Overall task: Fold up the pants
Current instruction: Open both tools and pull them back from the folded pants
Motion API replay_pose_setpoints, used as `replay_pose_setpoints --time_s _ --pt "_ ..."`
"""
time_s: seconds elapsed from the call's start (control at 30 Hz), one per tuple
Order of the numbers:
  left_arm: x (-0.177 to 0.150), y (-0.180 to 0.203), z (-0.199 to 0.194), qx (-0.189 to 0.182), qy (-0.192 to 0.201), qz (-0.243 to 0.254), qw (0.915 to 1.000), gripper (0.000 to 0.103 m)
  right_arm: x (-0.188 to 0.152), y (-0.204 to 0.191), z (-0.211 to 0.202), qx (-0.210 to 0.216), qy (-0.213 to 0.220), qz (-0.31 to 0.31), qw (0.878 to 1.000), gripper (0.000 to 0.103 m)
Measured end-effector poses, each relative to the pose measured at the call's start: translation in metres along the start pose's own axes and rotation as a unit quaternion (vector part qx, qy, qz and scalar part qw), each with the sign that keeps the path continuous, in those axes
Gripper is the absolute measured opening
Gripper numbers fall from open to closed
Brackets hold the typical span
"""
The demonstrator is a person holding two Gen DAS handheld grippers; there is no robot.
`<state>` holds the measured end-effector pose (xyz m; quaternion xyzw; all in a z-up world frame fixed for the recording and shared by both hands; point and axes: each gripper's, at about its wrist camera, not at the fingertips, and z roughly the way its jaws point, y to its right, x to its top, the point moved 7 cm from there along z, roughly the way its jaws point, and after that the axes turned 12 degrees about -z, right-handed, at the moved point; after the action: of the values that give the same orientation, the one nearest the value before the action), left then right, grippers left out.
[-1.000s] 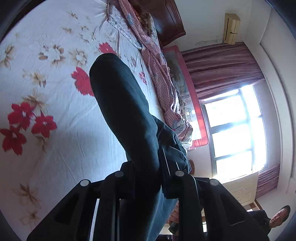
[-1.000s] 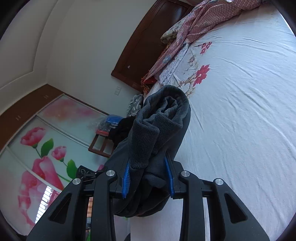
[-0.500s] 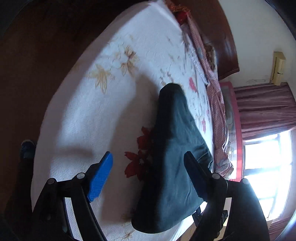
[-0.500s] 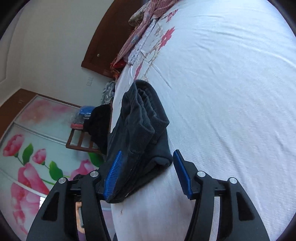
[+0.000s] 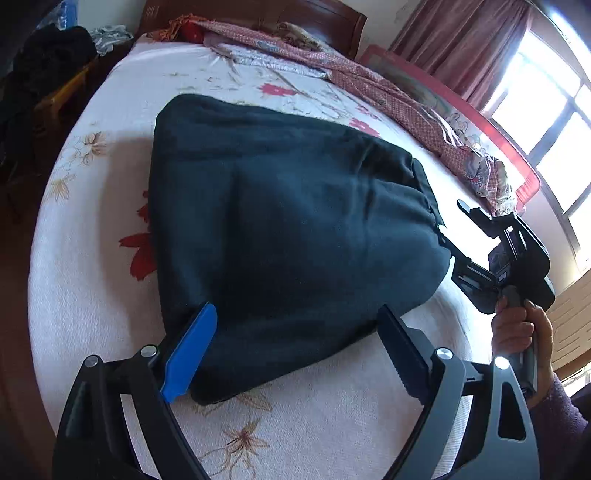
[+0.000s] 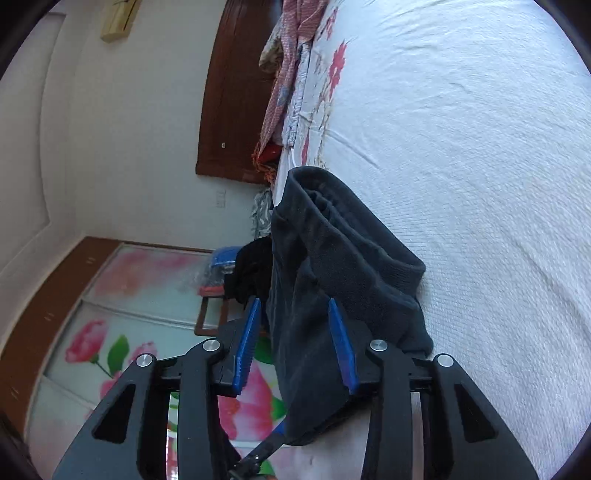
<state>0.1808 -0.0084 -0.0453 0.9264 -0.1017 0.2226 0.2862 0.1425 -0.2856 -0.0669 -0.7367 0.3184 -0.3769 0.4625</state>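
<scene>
Both the left gripper (image 5: 295, 354) and the right gripper (image 6: 293, 343) are seen spread and released (2 gaps, nothing clamped), so the folded pants (image 5: 288, 236) lie settled near the bed's (image 5: 92, 295) front edge.

Bright window (image 5: 546, 99), curtain (image 5: 454, 40), perhaps wooden headboard (image 5: 295, 18).

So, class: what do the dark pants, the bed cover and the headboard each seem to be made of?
Dark pants: probably a soft fleece or knit; matte, fuzzy surface, ribbed cuff.
Bed cover: looks like woven or quilted cotton; fine gridded texture, printed flowers.
Headboard: apparently wood, dark reddish-brown with a slight sheen.
</scene>
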Motion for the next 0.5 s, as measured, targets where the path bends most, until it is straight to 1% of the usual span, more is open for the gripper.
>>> replay_pose_setpoints --time_s 0.03,0.1,0.17,0.2,0.23,0.27,0.3,0.33,0.4,0.43,0.5 --pt "0.001 -0.001 -0.002 0.003 -0.006 -0.009 0.9999 0.088 0.003 -0.006 -0.009 0.000 0.009 0.004 1.000 0.056" --pt "0.006 -0.005 -0.017 -0.006 -0.010 -0.054 0.9985 0.089 0.005 -0.026 -0.028 0.010 0.013 -0.001 1.000 0.057" --pt "0.008 -0.009 -0.043 -0.014 0.001 -0.087 0.9961 0.090 -0.002 -0.047 -0.047 0.005 0.000 -0.031 0.999 0.057" --pt "0.004 -0.015 -0.059 -0.006 0.011 -0.097 0.9952 0.095 -0.010 -0.054 -0.057 0.000 -0.012 -0.041 0.999 0.065" --pt "-0.003 -0.021 -0.077 0.007 0.022 -0.105 0.9942 0.101 -0.020 -0.059 -0.065 -0.011 -0.023 -0.048 0.999 0.075" --pt "-0.011 -0.029 -0.092 0.021 0.032 -0.115 0.9926 0.101 -0.031 -0.061 -0.074 -0.030 -0.033 -0.054 0.998 0.087" --pt "-0.021 -0.038 -0.107 0.041 0.039 -0.127 0.9902 0.101 -0.044 -0.059 -0.082 -0.053 -0.046 -0.060 0.996 0.087" --pt "-0.034 -0.047 -0.120 0.070 0.043 -0.140 0.9868 0.101 -0.057 -0.055 -0.089 -0.079 -0.062 -0.067 0.993 0.087" --pt "-0.060 -0.064 -0.136 0.128 0.039 -0.160 0.9780 0.101 -0.084 -0.047 -0.099 -0.139 -0.094 -0.078 0.983 0.087" --pt "-0.075 -0.073 -0.143 0.157 0.036 -0.172 0.9718 0.101 -0.098 -0.040 -0.106 -0.170 -0.107 -0.085 0.976 0.087" --pt "-0.105 -0.088 -0.144 0.204 0.025 -0.197 0.9586 0.101 -0.123 -0.031 -0.113 -0.243 -0.134 -0.103 0.955 0.087"
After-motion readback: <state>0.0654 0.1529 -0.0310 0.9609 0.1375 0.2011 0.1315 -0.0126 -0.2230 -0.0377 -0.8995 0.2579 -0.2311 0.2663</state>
